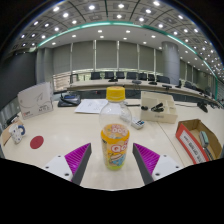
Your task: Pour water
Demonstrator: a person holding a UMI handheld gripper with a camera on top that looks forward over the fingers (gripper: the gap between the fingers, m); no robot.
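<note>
A clear plastic bottle with a yellow cap and an orange-and-yellow label (116,128) stands upright on the pale beige desk (60,135), directly ahead of the gripper (112,160) and centred on the gap between its 2 fingers. The jaws are spread wide, their magenta pads (77,157) lying to either side of the bottle's base with clear space at each side, so nothing is pinched. Just beyond the right finger sits an open brown cardboard box (200,140). A small red disc (37,142) lies on the desk off to the left. Farther back, a white sheet of paper (92,105) rests near a white box with black items (158,106).
</note>
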